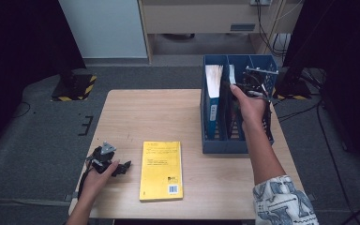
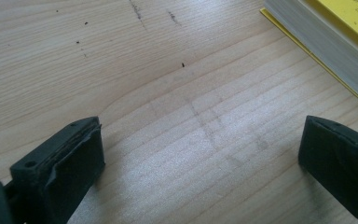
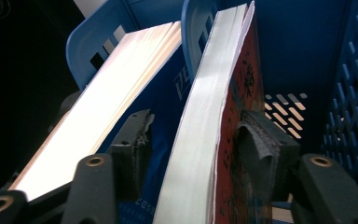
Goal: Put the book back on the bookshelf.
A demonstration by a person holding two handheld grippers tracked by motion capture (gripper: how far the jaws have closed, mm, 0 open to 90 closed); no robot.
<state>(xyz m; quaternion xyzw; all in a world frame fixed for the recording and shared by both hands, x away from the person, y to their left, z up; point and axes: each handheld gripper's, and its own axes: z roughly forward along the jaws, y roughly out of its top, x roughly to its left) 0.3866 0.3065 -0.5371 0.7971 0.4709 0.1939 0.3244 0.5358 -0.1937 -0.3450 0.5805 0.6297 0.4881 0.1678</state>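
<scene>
Currently, item one: my right gripper is over the blue file rack at the table's far right corner. My right arm reaches forward from the near right edge, forearm straight, patterned sleeve at the elbow, hand curled over the gripper body above the middle compartment. Its jaws are partly spread, straddling the red-covered book that stands tilted in that compartment; the right pad lies at the red cover, the left pad stands off the page edge, so I cannot call it a firm pinch.

Item two: a blue-covered book stands in the neighbouring compartment on the left, leaning the same way.

Item three: my left gripper rests low at the table's near left corner, hand wrapped around it, jaws spread wide over bare wood, holding nothing.

Item four: a yellow book lies flat near the table's front edge, just right of the left gripper.
</scene>
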